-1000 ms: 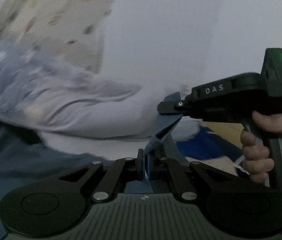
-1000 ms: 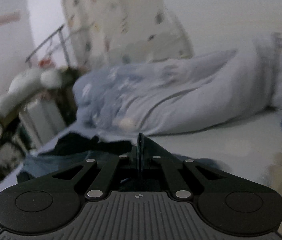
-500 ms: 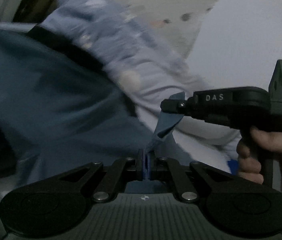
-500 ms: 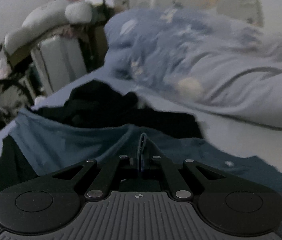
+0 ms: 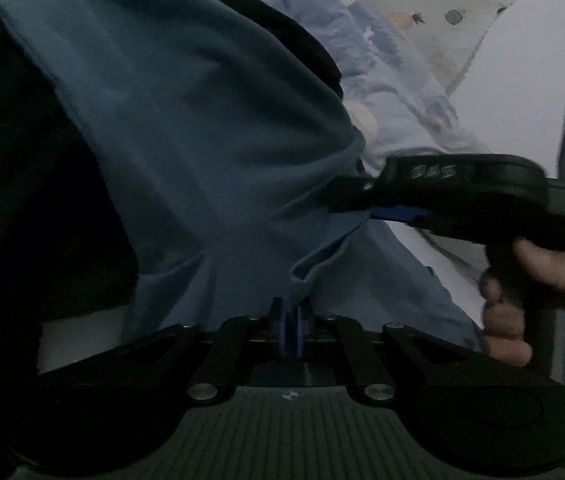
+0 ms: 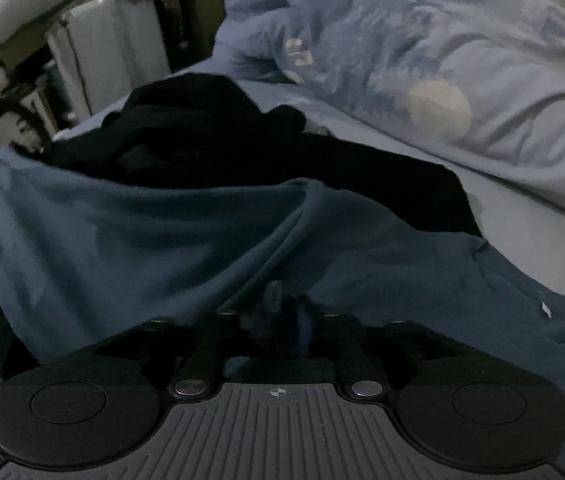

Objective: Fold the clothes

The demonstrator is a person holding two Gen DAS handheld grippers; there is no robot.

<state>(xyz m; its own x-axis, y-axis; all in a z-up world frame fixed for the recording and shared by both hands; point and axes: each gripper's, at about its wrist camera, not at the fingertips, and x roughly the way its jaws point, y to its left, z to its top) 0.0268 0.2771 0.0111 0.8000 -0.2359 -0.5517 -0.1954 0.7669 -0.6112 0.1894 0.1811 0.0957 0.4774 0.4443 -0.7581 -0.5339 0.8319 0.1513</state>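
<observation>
A blue garment (image 5: 202, 140) lies spread over the bed and over dark clothes; it also shows in the right wrist view (image 6: 142, 248). My left gripper (image 5: 290, 320) is shut on a hem of the blue garment. My right gripper (image 5: 346, 200) comes in from the right in the left wrist view and is shut on the same hem a short way off. In its own view the right gripper (image 6: 282, 308) pinches the blue cloth, which drapes away from it.
A pile of black clothes (image 6: 202, 132) lies behind the blue garment. A light blue patterned duvet (image 6: 422, 52) is bunched at the back right. The pale bed sheet (image 6: 522, 216) shows to the right. Furniture and clutter (image 6: 62, 40) stand at the left.
Both grippers have swung down from facing the duvet and wall toward the bed, carrying the pinched hem. The blue garment now fills both views.
</observation>
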